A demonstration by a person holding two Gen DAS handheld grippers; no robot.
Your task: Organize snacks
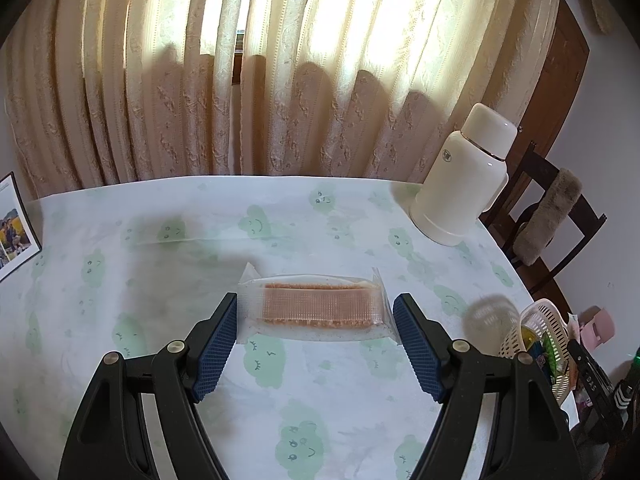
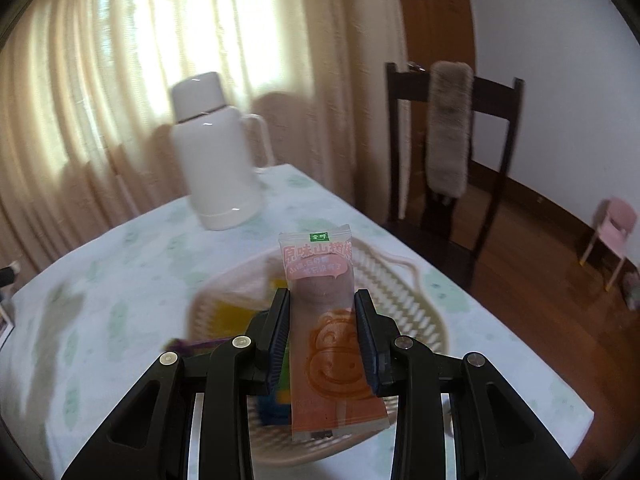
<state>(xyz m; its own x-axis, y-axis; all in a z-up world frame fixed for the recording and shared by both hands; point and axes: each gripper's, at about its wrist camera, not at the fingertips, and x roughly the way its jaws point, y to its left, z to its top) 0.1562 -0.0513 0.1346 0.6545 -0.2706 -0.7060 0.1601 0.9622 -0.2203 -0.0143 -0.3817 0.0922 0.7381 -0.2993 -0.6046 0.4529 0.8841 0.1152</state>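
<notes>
Right gripper [image 2: 322,334] nearly closed, pads clamping orange hawthorn snack pack [image 2: 326,320] above basket [image 2: 404,300]. Left gripper [image 1: 315,334] approx half open, straddling clear wafer pack [image 1: 316,304] on table [image 1: 160,300]; contact unclear.

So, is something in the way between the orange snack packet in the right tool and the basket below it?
Nothing visible blocks it. The right tool holds the orange packet directly over the open basket. The basket already holds a few snacks, blurred here, but its top is uncovered.
</notes>
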